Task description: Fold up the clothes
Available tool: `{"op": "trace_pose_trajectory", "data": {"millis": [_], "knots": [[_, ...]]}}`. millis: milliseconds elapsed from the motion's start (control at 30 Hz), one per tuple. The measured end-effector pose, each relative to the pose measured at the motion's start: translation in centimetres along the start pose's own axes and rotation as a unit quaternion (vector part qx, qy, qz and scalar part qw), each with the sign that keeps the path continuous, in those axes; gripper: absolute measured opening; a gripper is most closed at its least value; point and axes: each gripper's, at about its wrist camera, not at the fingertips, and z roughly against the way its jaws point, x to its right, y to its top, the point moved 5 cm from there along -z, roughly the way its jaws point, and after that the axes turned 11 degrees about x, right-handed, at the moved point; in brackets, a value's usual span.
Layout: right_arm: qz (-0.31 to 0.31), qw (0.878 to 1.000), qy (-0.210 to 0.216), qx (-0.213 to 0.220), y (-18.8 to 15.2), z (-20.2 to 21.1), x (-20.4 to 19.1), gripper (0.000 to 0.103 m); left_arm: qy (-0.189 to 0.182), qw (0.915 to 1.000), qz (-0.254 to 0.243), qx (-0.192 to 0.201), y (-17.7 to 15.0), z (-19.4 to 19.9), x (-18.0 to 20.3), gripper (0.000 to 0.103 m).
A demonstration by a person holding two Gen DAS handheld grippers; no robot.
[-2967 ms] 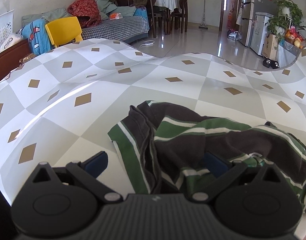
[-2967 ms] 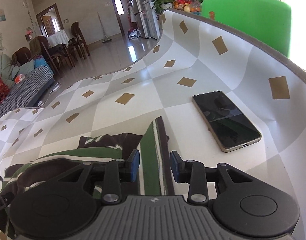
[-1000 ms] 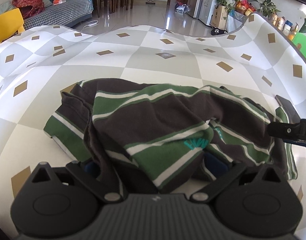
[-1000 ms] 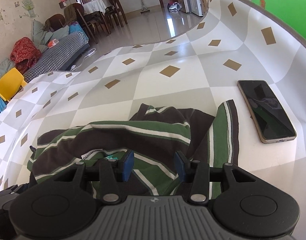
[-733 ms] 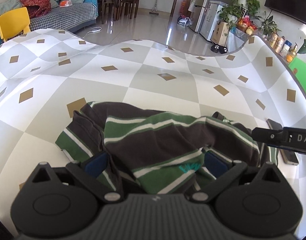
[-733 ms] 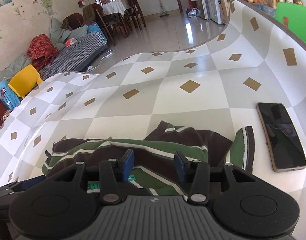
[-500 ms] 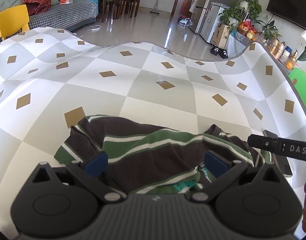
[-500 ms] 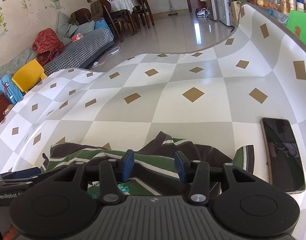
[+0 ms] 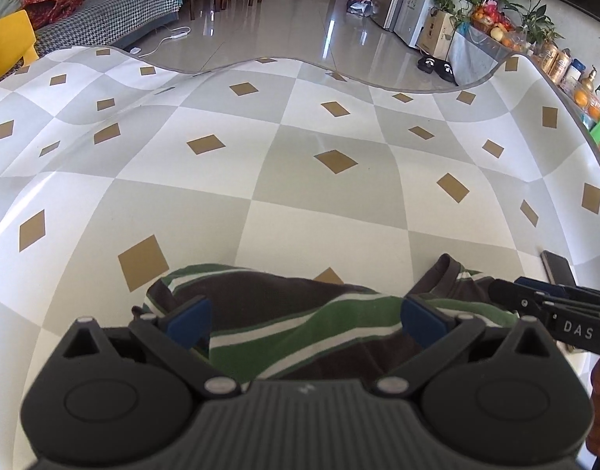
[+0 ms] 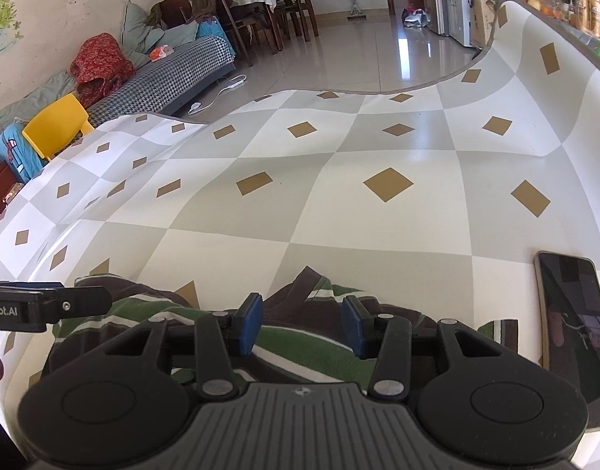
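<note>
Two grippers hang low over a soft, rumpled striped shirt of brown, green and white bands, bunched at the near edge of a table covered in a smooth, glossy cloth of grey and white squares with tan diamonds; the cloth's far edge curls in waves. The left gripper has its blue-padded fingers spread wide, the shirt lying between and under them, gripping nothing; the right gripper also has its fingers apart, at a narrower gap, with striped fabric showing beneath them and no cloth pinched. Each tool is matte black plastic with a ribbed body and round hinge discs; in the left view the right gripper reaches in from the right side bearing white letters "DAS"; in the right view the left gripper enters at the left edge, marked "Robot.AI" with its beginning cut off. A flat, dark, glassy phone lies on the table just to the right of the shirt.
</note>
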Motion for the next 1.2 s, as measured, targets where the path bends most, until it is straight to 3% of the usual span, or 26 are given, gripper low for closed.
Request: {"op": "trace_pose_trajectory", "data": {"millis": [300, 567, 767, 1033, 1200], "knots": [[0.027, 0.999, 0.009, -0.025, -0.5, -3.2, 0.1, 0.043, 0.008, 0.9998, 0.006, -0.018, -0.8, -3.2, -0.2, 0.103], [0.054, 0.997, 0.012, -0.044, -1.9, -4.8, 0.0, 0.043, 0.021, 0.9988, -0.027, -0.034, -1.8, -4.5, 0.4, 0.103], [0.097, 0.995, 0.006, -0.029, -2.5, -5.0, -0.7, 0.043, 0.028, 0.9979, -0.040, -0.044, -2.4, -5.0, 0.7, 0.103], [0.106, 0.994, 0.000, -0.017, -2.3, -5.3, -1.0, 0.017, 0.035, 0.9969, -0.050, -0.050, -2.5, -5.2, 1.0, 0.103], [0.099, 0.995, -0.008, -0.014, -1.9, -5.4, -0.8, 0.007, 0.036, 0.9968, -0.050, -0.051, -2.3, -5.2, 1.1, 0.103]]}}
